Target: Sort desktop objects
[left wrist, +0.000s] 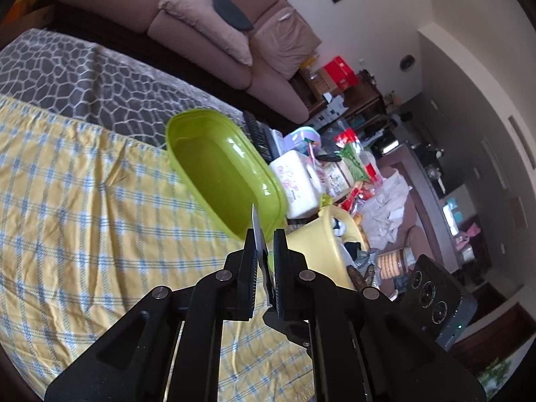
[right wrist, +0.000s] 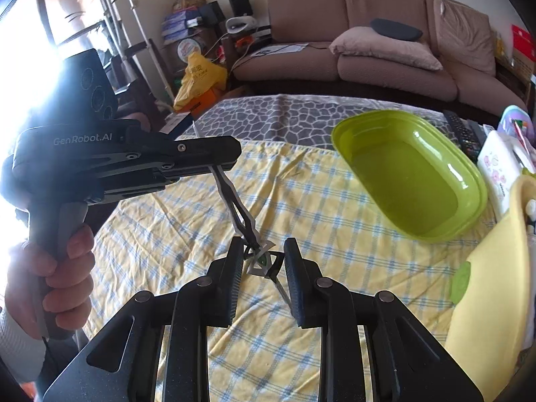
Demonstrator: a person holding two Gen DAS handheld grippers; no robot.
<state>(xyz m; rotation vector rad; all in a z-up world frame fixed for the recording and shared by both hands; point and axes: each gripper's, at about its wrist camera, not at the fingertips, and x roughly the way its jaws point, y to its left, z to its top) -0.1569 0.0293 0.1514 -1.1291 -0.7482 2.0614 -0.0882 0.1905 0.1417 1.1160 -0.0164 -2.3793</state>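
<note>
Both grippers clamp one thin spiky silver metal ornament (right wrist: 249,231), left gripper (right wrist: 214,164) and right gripper (right wrist: 263,264) at opposite ends; pulling apart could bend it or make it slip before the lime-green plastic tub (right wrist: 412,171)

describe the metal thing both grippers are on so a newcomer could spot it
Above the yellow checked tablecloth, left of the green tub, a thin silver-and-black toy blade hangs in the air. The left gripper pinches one end, the right gripper the jagged, green-centred end. Nothing nearby is metallic or spiky.

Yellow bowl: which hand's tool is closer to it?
Right, likely. The right tool sits left of the bowl; the left tool is farther left, across the blade both grip.
</note>
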